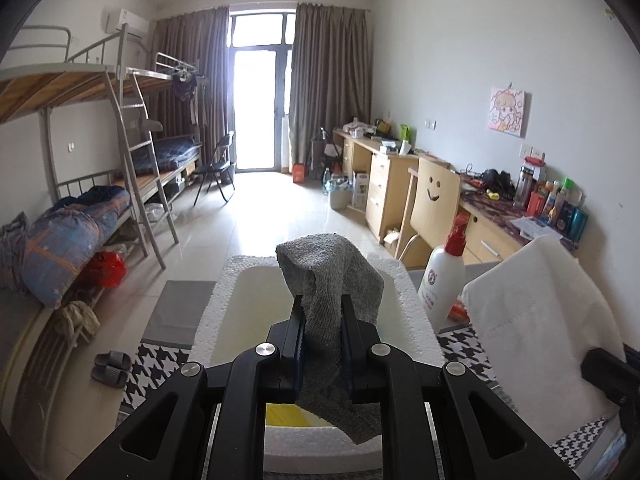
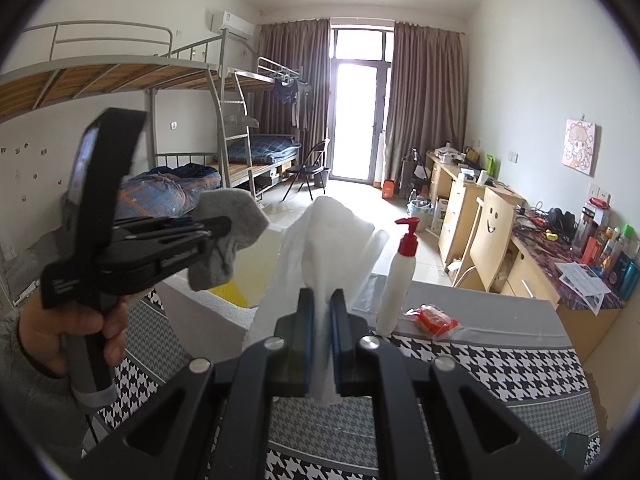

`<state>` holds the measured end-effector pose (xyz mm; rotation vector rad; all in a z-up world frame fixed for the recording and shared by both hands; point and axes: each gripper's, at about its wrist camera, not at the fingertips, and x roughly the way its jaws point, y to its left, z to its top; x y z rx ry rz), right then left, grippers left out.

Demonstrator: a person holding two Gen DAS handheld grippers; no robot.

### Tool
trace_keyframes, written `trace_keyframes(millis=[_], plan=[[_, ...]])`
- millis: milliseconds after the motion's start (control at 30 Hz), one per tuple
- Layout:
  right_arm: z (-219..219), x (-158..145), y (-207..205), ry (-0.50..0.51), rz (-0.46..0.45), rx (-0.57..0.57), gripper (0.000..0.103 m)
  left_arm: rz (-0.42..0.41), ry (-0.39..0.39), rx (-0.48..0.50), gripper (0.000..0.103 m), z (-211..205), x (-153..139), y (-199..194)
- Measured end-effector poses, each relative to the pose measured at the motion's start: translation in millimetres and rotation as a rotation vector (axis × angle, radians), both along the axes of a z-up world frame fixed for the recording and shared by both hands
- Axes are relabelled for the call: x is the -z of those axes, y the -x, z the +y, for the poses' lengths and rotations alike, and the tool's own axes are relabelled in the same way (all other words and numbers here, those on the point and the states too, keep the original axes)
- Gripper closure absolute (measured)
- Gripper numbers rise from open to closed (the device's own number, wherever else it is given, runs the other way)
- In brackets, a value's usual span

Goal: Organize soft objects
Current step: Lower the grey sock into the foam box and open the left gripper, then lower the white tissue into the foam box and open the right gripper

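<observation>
My left gripper (image 1: 323,312) is shut on a grey knitted cloth (image 1: 332,276), which droops over the white foam box (image 1: 224,292). In the right wrist view that left gripper (image 2: 224,226) hangs above the foam box (image 2: 208,304), held by a hand, with the grey cloth (image 2: 228,232) bunched at its tip. My right gripper (image 2: 322,300) is shut on a white cloth (image 2: 320,240) that stands up between its fingers. The same white cloth (image 1: 532,300) shows at the right of the left wrist view. Something yellow (image 2: 232,294) lies inside the box.
A white pump bottle with a red top (image 2: 398,280) and a red packet (image 2: 434,320) stand on the houndstooth-covered table (image 2: 500,364). Beyond are bunk beds (image 2: 180,184) at the left, a desk with a wooden chair (image 2: 490,240) at the right, and slippers (image 1: 112,368) on the floor.
</observation>
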<state>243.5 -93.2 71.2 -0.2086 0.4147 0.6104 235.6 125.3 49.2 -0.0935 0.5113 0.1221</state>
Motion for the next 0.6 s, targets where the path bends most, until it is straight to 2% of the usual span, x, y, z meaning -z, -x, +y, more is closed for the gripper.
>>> trace_keyframes(millis=[100, 167, 200, 233, 267, 333, 433, 500, 567, 600], plan=[[1.1, 1.7, 0.0, 0.005, 0.0, -0.003, 0.092, 0.01, -0.004, -0.016, 0.088, 2.1, 3.1, -4.5], [1.6, 1.6, -2.6, 0.003, 0.011, -0.008, 0.092, 0.015, 0.002, -0.009, 0.082, 3.0, 4.9, -5.6], [1.6, 1.1, -3.7, 0.001, 0.016, -0.01, 0.092, 0.016, 0.002, -0.013, 0.077, 3.7, 5.8, -4.7], [1.6, 0.6, -4.9, -0.001, 0.019, -0.01, 0.092, 0.018, 0.0, -0.024, 0.066, 3.5, 5.7, -4.7], [1.6, 0.1, -6.2, -0.001, 0.021, -0.009, 0.092, 0.015, 0.001, -0.03, 0.046, 4.7, 5.4, -3.5], [2.3, 0.1, -9.2, -0.001, 0.026, -0.005, 0.092, -0.009, 0.007, -0.05, 0.026, 7.2, 3.6, 2.5], [3.4, 0.4, -12.2, -0.004, 0.04, -0.006, 0.092, -0.03, 0.016, -0.057, 0.023, 9.6, -0.2, 10.8], [4.7, 0.4, -13.2, -0.001, 0.041, -0.006, 0.092, -0.044, 0.014, -0.064, 0.018, 9.5, -2.5, 16.3], [5.5, 0.0, -14.3, -0.004, 0.045, -0.011, 0.092, -0.063, 0.006, -0.064, 0.004, 7.9, -4.0, 23.3], [6.0, 0.0, -15.0, -0.005, 0.047, -0.013, 0.092, -0.07, 0.006, -0.062, 0.002, 7.4, -4.8, 23.6]])
